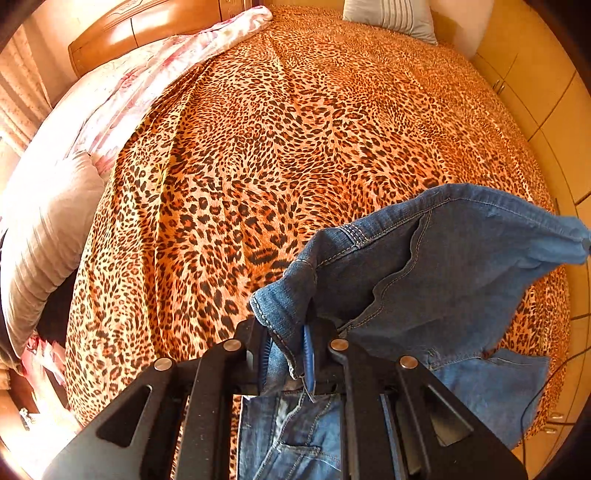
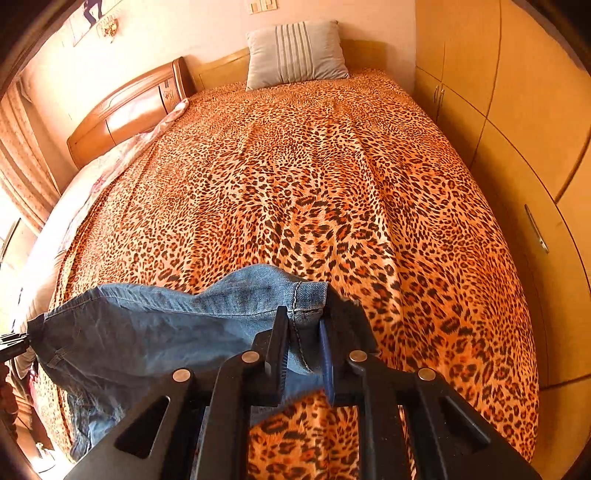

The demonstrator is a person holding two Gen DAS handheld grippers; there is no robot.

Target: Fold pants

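From my left tongs (image 1: 288, 354), the jeans (image 1: 443, 266) run off the bottom edge, so I cannot see how far they hang. The denim between the pads hides the pads' inner faces. The cloth's far corner blurs at the right edge, where my other tongs stay out of view. From my right tongs (image 2: 303, 350), the jeans (image 2: 147, 343) cover the near left of the bed (image 2: 332, 166), and the legs drop out of frame. A sliver of the left tongs (image 2: 13, 343) is cut off at the left edge. The wall picture (image 2: 92, 14) is too cropped to read.
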